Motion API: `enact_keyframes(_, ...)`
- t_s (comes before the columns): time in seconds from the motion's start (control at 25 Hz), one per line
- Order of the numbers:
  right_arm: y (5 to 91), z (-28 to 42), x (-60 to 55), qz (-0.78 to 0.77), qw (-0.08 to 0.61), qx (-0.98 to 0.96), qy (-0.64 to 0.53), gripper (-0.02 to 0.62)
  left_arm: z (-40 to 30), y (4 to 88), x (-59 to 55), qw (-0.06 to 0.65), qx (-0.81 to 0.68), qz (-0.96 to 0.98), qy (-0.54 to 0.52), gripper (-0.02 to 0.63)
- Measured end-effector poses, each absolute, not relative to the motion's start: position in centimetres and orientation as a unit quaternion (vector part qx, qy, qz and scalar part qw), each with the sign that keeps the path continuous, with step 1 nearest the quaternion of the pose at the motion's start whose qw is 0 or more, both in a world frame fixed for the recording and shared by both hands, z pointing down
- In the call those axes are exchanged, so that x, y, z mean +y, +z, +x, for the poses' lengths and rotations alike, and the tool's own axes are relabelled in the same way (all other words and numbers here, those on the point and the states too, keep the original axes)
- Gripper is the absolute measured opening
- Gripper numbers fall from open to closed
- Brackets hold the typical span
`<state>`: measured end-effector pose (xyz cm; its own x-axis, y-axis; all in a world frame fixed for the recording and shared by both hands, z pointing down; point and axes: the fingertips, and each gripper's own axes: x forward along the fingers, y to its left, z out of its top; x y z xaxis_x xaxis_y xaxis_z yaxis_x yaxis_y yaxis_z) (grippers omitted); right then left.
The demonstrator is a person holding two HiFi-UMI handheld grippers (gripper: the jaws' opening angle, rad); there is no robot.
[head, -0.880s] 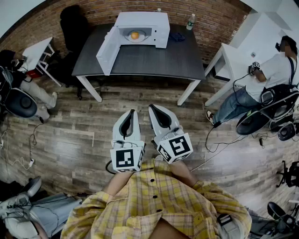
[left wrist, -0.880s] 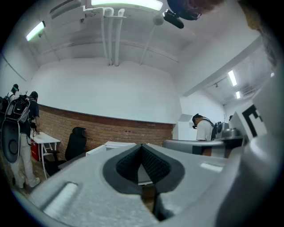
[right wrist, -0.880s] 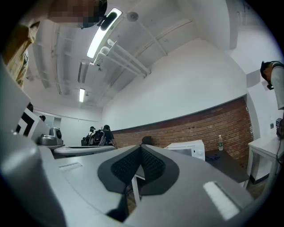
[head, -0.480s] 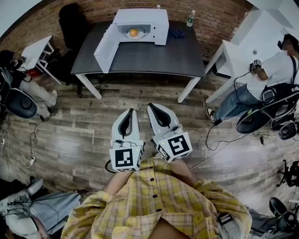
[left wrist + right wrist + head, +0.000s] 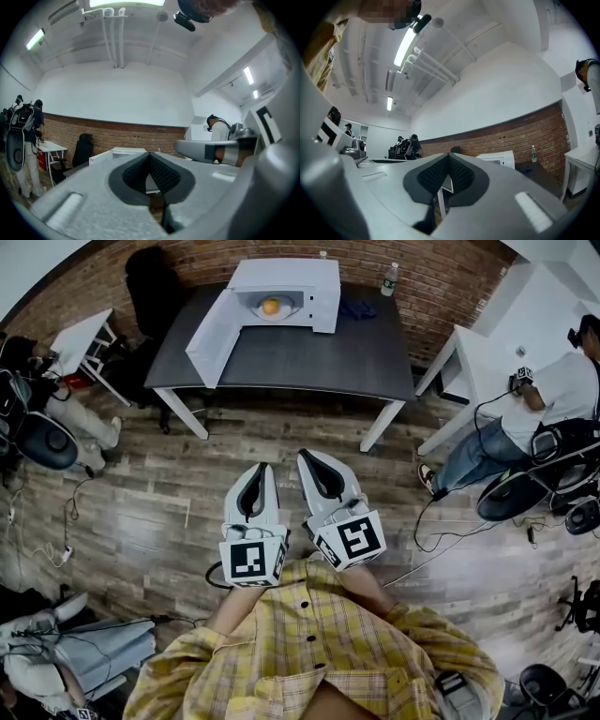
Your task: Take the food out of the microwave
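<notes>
Unmoved since earlier: left gripper (image 5: 257, 470) and right gripper (image 5: 307, 458), jaws closed, empty; food (image 5: 271, 307) in open microwave (image 5: 321, 285) lies well apart at 12 o'clock, left gripper better aligned.

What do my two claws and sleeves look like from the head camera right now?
The left claw and right claw match: light grey, tapered plastic shells with black ribbed pads lining the inside. Each carries a white marker cube printed with black square patterns at its rear end. The person wears a long-sleeved yellow plaid shirt with buttons down the front.
</notes>
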<state>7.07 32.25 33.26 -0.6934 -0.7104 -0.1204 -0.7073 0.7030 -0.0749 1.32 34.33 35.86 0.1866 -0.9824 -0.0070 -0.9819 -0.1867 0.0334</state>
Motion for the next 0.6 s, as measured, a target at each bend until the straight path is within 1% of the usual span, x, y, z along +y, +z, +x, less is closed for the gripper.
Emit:
enact_keyframes(0.24, 33.8, 9.8, 32.0, -0.391, 0.076, 0.917, -0.017, 0.002, 4.0, 36.5, 34.4, 0.010, -0.637, 0.771, -0.003, 0.000)
enact_keyframes(0.6, 35.7, 9.9, 28.8, -0.385, 0.051, 0.921, -0.027, 0.002, 5.4, 39.2, 30.4, 0.038, -0.633, 0.773, 0.007, 0.000)
